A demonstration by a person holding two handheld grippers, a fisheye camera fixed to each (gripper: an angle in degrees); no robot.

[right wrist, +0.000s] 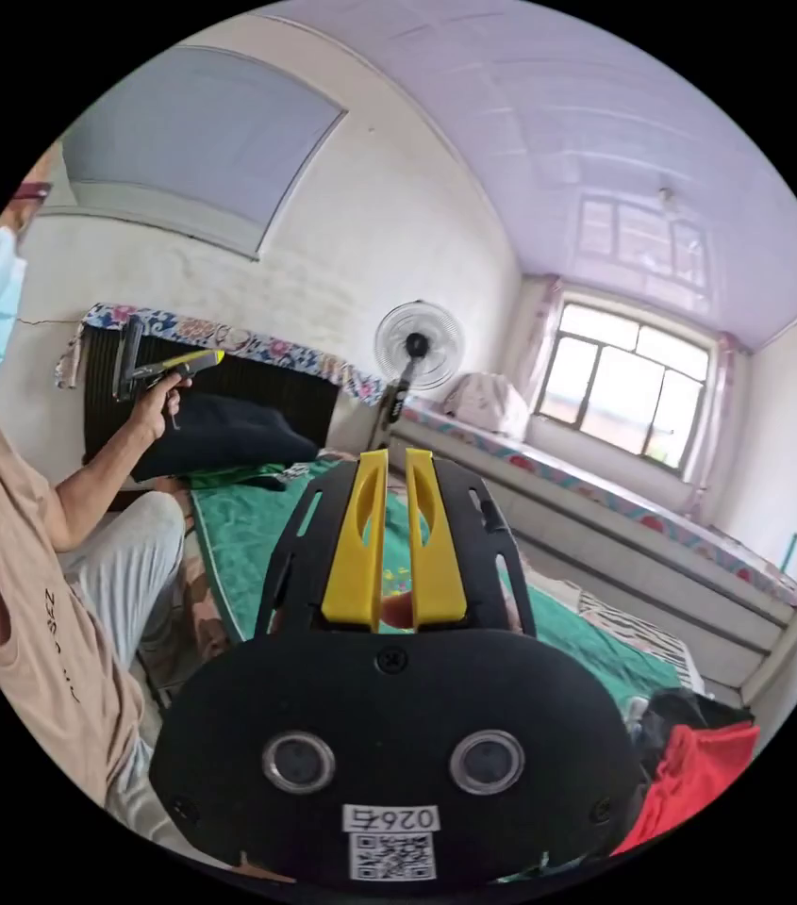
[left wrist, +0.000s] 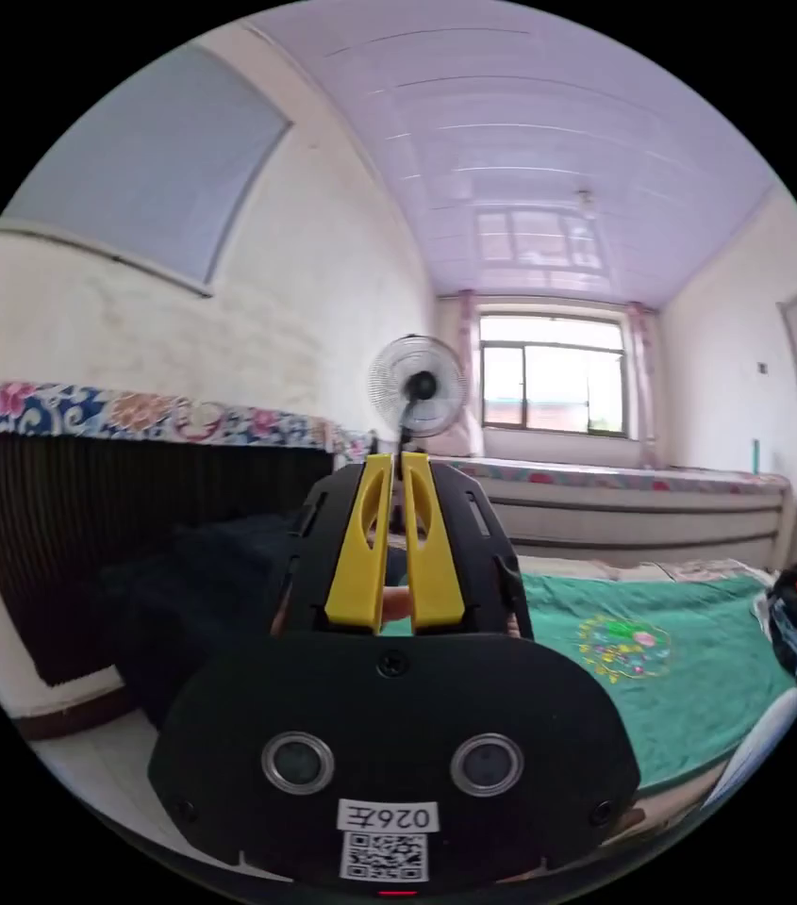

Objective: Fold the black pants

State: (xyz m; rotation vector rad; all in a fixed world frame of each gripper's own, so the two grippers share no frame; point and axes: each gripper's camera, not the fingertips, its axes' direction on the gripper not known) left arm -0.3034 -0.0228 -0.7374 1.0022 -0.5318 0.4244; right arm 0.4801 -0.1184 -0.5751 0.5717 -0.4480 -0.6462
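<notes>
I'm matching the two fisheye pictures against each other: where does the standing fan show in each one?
Left gripper view: the standing fan rises just above the left gripper, left of the window.
Right gripper view: the fan stands above the right gripper, against the white wall, well left of the window.
Shared landmark: the green bed cover.
</notes>
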